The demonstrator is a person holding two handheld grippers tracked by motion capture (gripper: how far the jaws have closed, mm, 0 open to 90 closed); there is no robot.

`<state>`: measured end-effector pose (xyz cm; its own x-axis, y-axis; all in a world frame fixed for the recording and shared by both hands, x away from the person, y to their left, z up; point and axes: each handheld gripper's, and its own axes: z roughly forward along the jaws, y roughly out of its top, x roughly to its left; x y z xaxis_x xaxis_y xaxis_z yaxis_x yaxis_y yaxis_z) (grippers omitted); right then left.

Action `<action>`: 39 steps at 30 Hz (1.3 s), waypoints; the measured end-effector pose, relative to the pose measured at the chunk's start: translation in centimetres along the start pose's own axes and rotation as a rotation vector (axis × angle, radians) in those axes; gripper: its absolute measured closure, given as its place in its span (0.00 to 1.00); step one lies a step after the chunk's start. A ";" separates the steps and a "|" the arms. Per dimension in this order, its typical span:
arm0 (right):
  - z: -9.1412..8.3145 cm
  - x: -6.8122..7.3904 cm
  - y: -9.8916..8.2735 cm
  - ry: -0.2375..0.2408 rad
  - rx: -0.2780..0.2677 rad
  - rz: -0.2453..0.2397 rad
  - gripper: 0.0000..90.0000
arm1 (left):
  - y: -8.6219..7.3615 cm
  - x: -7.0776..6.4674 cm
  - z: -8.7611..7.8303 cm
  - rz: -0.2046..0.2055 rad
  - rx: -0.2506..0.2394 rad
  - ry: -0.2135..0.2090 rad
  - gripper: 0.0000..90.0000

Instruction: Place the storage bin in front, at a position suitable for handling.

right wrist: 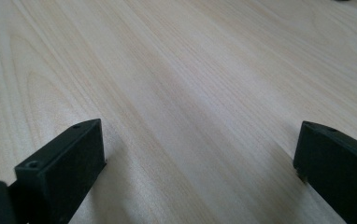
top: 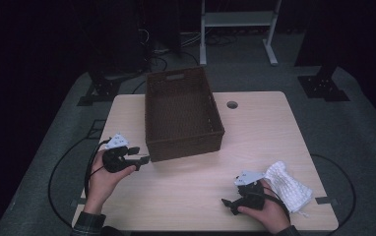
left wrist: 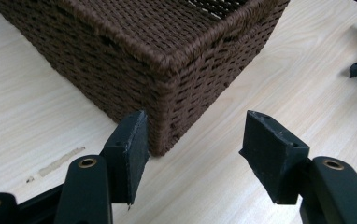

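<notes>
In the high view the room beyond the tabletop [top: 255,128] is too dark to read, and a white frame [top: 237,19] at the far side is cut off by the top edge. The person's forearms run off the bottom edge. The right hand [top: 267,211] hides the near left edge of the cloth [top: 289,189]. In the left tongs' view the basket [left wrist: 134,51] is cut off at the top.

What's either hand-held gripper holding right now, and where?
Nothing. The left hand-held gripper is open at the basket corner, not gripping it; the right hand-held gripper is open over bare table.
</notes>
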<state>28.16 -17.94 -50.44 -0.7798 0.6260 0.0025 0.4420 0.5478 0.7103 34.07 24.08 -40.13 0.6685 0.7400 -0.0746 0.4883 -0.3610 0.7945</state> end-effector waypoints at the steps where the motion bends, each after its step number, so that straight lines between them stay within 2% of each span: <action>1: 0.0 0.0 0.0 0.000 0.000 0.001 0.01 | 0.2 0.1 0.0 0.003 0.001 0.002 0.44; 11: 0.0 0.0 0.0 -0.001 -0.001 0.002 0.01 | 1.5 0.7 -0.2 -0.010 -0.023 0.015 0.43; 25: 0.0 0.0 0.0 0.000 -0.001 0.000 0.01 | 3.4 1.3 0.1 -0.012 -0.032 0.034 0.46; 30: 0.0 0.0 0.0 0.001 0.000 0.001 0.01 | 4.2 1.7 0.6 -0.016 -0.040 0.032 0.46; 39: 0.0 0.0 0.0 0.000 -0.001 0.000 0.01 | 5.5 2.3 1.8 -0.025 -0.027 0.058 0.46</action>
<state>28.18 -17.90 -50.44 -0.7796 0.6263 0.0026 0.4417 0.5469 0.7112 39.31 22.82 -37.06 0.6219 0.7808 -0.0605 0.4889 -0.3268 0.8088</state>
